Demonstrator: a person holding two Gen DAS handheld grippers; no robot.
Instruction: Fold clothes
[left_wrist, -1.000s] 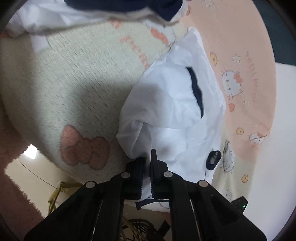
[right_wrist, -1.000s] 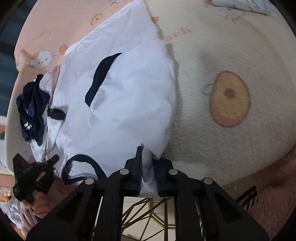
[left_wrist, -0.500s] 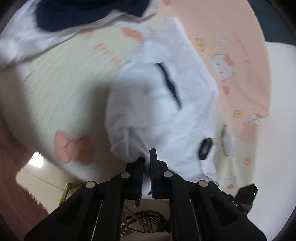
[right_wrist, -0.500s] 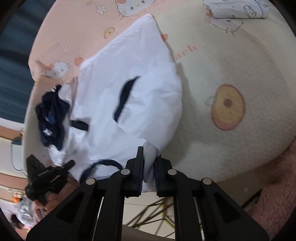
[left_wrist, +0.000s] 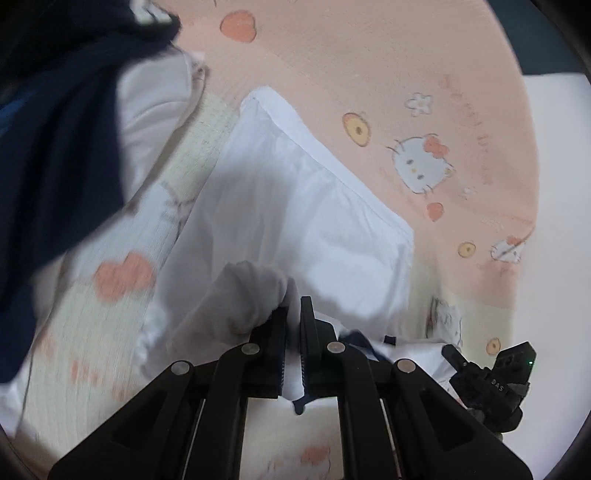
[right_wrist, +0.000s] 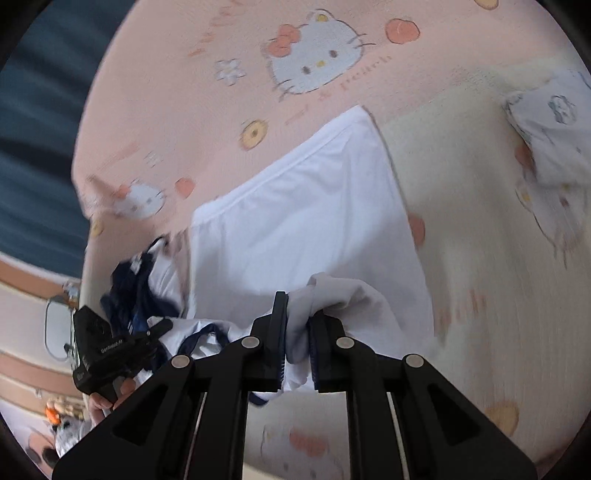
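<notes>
A white garment (left_wrist: 303, 206) with navy trim lies spread on a pink and cream cartoon-cat blanket (left_wrist: 369, 66). My left gripper (left_wrist: 293, 332) is shut on a bunched fold of its near edge. In the right wrist view the same white garment (right_wrist: 303, 214) stretches away from me, and my right gripper (right_wrist: 298, 332) is shut on another bunch of its near edge. Navy trim (right_wrist: 207, 332) hangs loose just left of the right gripper. The other gripper (right_wrist: 107, 347) shows at the lower left, held in a hand.
A dark navy garment (left_wrist: 55, 140) on white cloth lies at the upper left of the left wrist view. A folded white printed cloth (right_wrist: 550, 140) sits at the right. More navy clothing (right_wrist: 129, 284) is piled at the blanket's left edge. The floor lies below the blanket edge.
Both grippers have carried the garment's near edge forward over the blanket, and the white cloth now lies flatter and closer to the pink part. The navy strip on top is no longer visible.
</notes>
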